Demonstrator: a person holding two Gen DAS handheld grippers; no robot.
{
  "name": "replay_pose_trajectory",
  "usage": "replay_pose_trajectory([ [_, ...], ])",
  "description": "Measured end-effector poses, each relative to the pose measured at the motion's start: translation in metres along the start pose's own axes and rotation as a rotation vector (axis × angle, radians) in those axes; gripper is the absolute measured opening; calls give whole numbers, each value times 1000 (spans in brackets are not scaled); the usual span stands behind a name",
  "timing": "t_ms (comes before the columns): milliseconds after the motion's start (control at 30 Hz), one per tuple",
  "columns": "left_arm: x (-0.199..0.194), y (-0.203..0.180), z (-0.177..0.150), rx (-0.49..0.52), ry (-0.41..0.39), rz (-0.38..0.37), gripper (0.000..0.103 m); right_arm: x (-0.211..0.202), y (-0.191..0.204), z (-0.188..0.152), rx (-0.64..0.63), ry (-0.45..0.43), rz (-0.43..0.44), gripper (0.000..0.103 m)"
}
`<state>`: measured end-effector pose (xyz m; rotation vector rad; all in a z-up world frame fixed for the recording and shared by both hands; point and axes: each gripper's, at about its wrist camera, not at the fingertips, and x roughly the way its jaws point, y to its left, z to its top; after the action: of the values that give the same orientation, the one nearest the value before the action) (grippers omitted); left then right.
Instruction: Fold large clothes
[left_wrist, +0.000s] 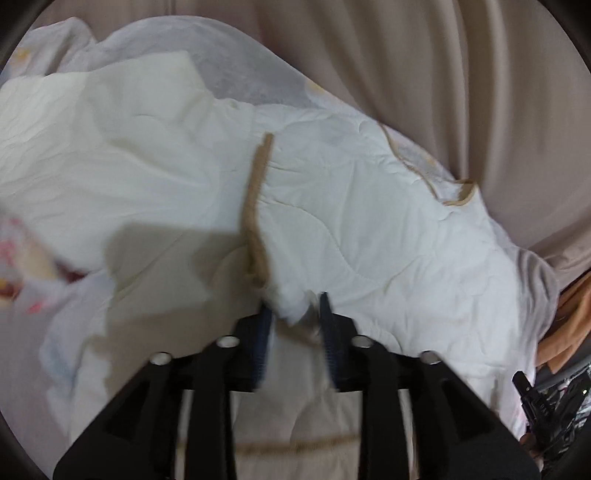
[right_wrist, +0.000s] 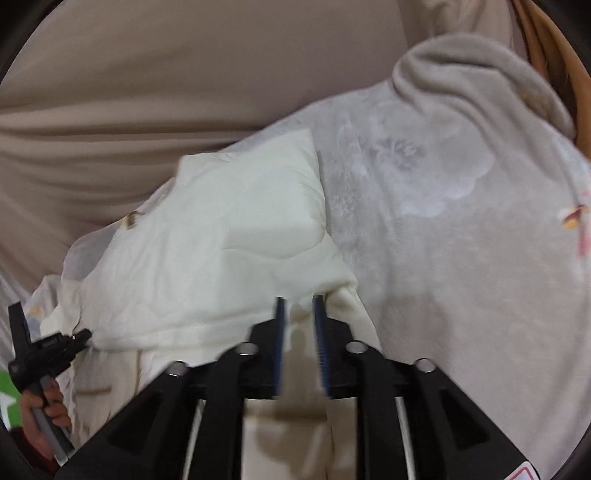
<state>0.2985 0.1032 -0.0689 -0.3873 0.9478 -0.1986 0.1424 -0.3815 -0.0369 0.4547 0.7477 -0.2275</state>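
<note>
My left gripper (left_wrist: 295, 314) stands part open with the tan-bound edge (left_wrist: 258, 206) of the white quilted blanket (left_wrist: 369, 229) between its pads, which hardly pinch it. My right gripper (right_wrist: 300, 314) gapes narrowly at the blanket's folded edge; I cannot tell whether it holds. The blanket lies heaped on the grey fleece throw (right_wrist: 443, 206). If I lift now, the corner may slip. I can read no writing.
</note>
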Motion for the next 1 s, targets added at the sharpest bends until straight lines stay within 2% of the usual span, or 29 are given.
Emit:
replay_pose_trajectory([
  [33,-15,9,-7,2,-4,16,62,-17,-3,-8,-14,-1,-6,50],
  [67,-34,20,-18,3,-12,39,68,-36,-8,-21,-26,-1,-15,60],
  [133,-62,44,-40,-12,-4,79,78,-67,-22,-51,-36,40,-22,67],
  [233,-88,95,-84,-100,82,134,78,-95,-43,-101,25,154,-50,69],
  [300,-99,121,-110,-176,132,142,78,-103,-56,-129,88,214,-37,69],
  [333,-105,130,-124,-203,134,118,76,-103,-56,-139,101,230,-35,70],
  [400,-115,128,-137,-178,114,116,75,-104,-52,-154,97,236,-37,70],
  [433,-116,122,-140,-161,128,108,69,-104,-49,-157,92,235,-35,70],
  [467,-116,116,-142,-149,135,94,63,-100,-47,-157,92,231,-35,69],
  [500,-114,110,-141,-133,147,93,50,-96,-45,-156,98,226,-29,65],
  [533,-114,103,-142,-106,159,92,33,-95,-46,-155,108,227,-18,44],
  [567,-115,97,-144,-84,163,88,25,-93,-46,-152,124,234,4,22],
  [600,-122,92,-143,-61,157,95,18,-96,-47,-149,138,231,19,19],
  [633,-129,90,-146,-46,145,93,15,-103,-47,-147,147,212,40,13],
  [733,-153,77,-148,-13,124,68,12,-134,-43,-145,126,170,78,10],
  [800,-170,74,-155,11,139,58,12,-158,-41,-151,98,177,84,10],
  [900,-201,77,-187,42,194,73,12,-193,-48,-176,65,243,63,10],
  [1000,-224,90,-239,27,294,100,12,-223,-67,-216,54,341,9,10],
])
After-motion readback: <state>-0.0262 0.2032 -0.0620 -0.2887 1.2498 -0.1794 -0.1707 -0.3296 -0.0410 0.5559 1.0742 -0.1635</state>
